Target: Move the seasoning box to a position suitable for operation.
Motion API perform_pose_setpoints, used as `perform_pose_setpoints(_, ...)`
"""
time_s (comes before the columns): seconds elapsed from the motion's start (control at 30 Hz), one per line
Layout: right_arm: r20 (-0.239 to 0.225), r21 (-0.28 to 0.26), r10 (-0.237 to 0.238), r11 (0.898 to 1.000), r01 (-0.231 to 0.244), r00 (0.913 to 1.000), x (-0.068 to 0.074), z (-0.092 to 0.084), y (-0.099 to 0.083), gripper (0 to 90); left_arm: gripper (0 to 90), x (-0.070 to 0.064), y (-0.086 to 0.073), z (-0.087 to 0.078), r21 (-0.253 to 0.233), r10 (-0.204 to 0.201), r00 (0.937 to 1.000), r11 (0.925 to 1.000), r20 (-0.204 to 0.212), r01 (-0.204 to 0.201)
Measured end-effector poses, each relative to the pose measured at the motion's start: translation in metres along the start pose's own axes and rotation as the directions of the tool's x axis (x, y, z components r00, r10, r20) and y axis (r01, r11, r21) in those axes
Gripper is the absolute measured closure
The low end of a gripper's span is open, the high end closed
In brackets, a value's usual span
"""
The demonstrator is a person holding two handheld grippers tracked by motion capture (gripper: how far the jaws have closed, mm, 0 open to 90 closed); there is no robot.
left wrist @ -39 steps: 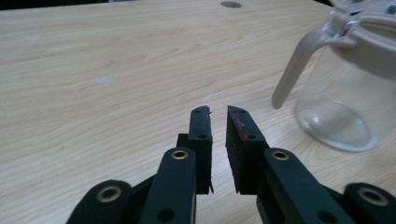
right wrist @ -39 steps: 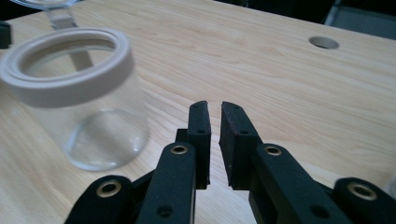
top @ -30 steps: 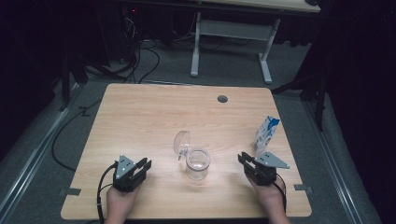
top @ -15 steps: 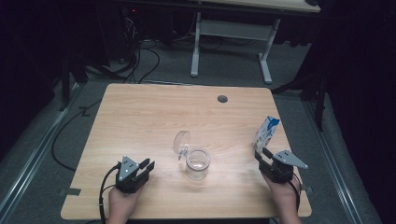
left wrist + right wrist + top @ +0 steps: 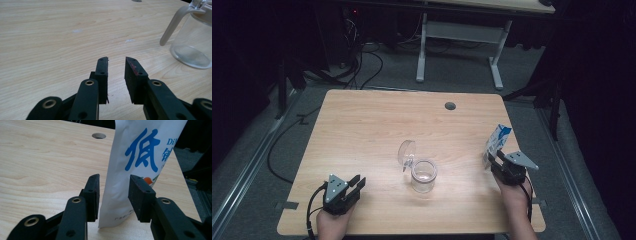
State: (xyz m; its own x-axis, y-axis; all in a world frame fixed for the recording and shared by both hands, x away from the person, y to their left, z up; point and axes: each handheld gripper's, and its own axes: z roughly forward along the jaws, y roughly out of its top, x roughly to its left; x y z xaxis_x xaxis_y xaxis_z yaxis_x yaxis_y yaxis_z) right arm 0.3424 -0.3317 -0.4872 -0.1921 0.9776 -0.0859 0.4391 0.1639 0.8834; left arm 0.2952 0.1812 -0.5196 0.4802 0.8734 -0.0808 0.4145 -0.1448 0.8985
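Right gripper (image 5: 495, 161) at the right edge of the wooden table (image 5: 377, 125) in the high view, lower right of the frame, pointing up-frame at a white pouch with blue lettering (image 5: 498, 141). In the right gripper view, right gripper (image 5: 113, 185) at the bottom centre, jaws parted after a fresh widening, straddling the lower part of the white pouch with blue lettering (image 5: 135, 152); pouch standing upright between the pads, a sliver of gap visible on the left side, right pad close against the printed face, contact there not certain. Pouch bottom edge resting on the tabletop near the right table edge, round cable hole (image 5: 99, 135) at upper centre behind it.

Left gripper (image 5: 356, 182) at lower left of the high view, held in a hand (image 5: 332, 225), aimed right toward the frame's middle. In the left gripper view, left gripper (image 5: 116, 60) at bottom centre, jaws partly spread with bare wood between them, pinching nothing.

Clear glass jar (image 5: 423, 176) just below the centre of the high view, open-topped, its hinged lid (image 5: 407, 151) tilted up at its upper left. Same jar (image 5: 192, 42) at the right edge of the left gripper view, well apart from the jaw tips.
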Motion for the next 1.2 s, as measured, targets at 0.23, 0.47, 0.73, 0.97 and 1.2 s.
perform_pose_setpoints(0.23, 0.010, 0.010, 0.010, 1.000, -0.010, 0.9999, -0.001, 0.004, 0.001, 70.3, 73.0, 0.002, -0.002, -0.004, 0.002, -0.008, 1.0000, 1.0000, -0.005, 0.008)
perform_pose_setpoints(0.47, 0.029, 0.010, -0.005, 1.000, 0.004, 0.9996, -0.002, 0.000, -0.001, 84.3, 72.9, -0.001, 0.000, 0.000, 0.002, 0.007, 1.0000, 1.0000, 0.004, -0.007)
perform_pose_setpoints(0.73, 0.033, -0.001, -0.001, 1.000, 0.001, 0.9995, -0.011, -0.007, -0.005, 90.0, 72.8, -0.004, 0.003, 0.007, 0.002, 0.012, 0.9997, 0.9999, 0.023, -0.012)
perform_pose_setpoints(0.97, 0.005, -0.001, 0.036, 0.999, -0.036, 0.9994, -0.021, -0.019, -0.013, 90.0, 72.8, -0.008, 0.010, 0.020, 0.002, 0.017, 0.9980, 0.9999, 0.061, -0.017)
perform_pose_setpoints(1.2, -0.035, -0.019, 0.059, 0.998, -0.060, 0.9977, -0.029, -0.023, -0.018, 69.1, 72.7, -0.013, 0.012, 0.025, 0.006, 0.030, 0.9968, 0.9995, 0.075, -0.030)
